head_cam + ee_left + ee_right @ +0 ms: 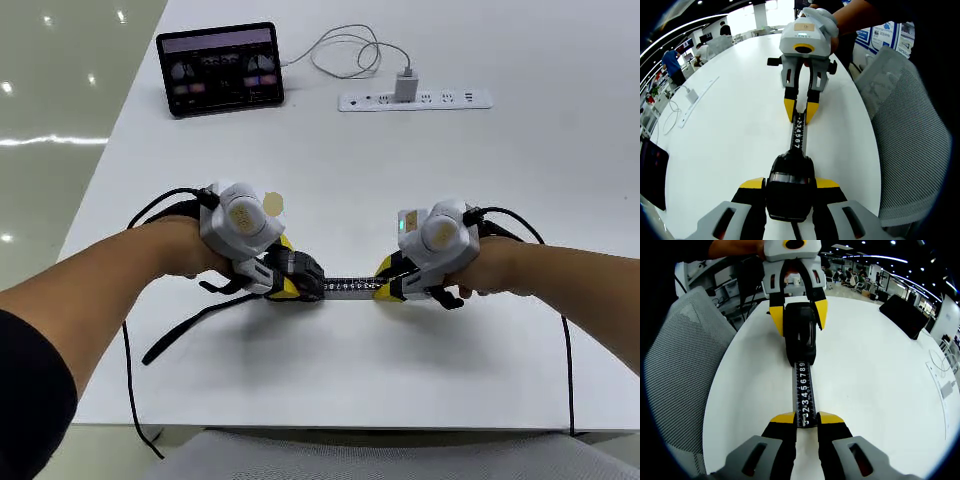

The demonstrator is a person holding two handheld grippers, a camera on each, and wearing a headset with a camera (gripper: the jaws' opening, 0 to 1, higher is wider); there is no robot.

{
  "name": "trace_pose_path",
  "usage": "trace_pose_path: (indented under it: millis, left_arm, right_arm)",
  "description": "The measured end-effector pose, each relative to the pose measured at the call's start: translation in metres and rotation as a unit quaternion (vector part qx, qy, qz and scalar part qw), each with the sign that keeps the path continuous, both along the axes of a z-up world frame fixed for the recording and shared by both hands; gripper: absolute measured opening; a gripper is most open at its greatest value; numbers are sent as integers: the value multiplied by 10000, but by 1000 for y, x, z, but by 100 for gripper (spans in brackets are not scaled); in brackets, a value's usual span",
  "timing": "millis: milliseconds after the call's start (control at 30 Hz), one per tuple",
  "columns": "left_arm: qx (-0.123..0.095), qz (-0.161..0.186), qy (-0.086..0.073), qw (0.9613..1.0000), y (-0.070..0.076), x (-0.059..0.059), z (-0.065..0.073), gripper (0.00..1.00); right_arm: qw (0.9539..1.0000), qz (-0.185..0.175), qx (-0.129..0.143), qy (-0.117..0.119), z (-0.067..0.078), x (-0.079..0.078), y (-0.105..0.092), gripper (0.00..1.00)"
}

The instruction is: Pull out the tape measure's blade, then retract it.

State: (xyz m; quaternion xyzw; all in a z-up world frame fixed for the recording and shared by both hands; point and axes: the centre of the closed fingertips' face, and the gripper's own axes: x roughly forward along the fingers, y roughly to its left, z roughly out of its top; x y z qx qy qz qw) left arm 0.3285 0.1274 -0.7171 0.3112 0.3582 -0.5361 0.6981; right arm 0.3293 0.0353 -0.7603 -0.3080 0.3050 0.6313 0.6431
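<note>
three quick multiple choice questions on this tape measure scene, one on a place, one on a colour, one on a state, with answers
1. In the head view, where does the tablet stand from the power strip?
A right of it
B left of it
C on it

2. The tape measure case is
A black
B red
C white

3. The blade is
A fully inside the case
B lying loose off the case
C partly pulled out

1 B, the strip lies to its right.
2 A, black between the left gripper tips.
3 C, numbered blade runs from the case to the right gripper, shut on its end.
</note>
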Motion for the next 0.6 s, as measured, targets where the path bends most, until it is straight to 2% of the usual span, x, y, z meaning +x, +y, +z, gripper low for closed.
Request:
trace_pose_path:
  millis: [600]
  left_arm:
    - [3, 1, 0, 10000, 0, 0, 0, 31]
  right_arm:
    - [10000, -50, -7, -21, 0, -2, -9, 11]
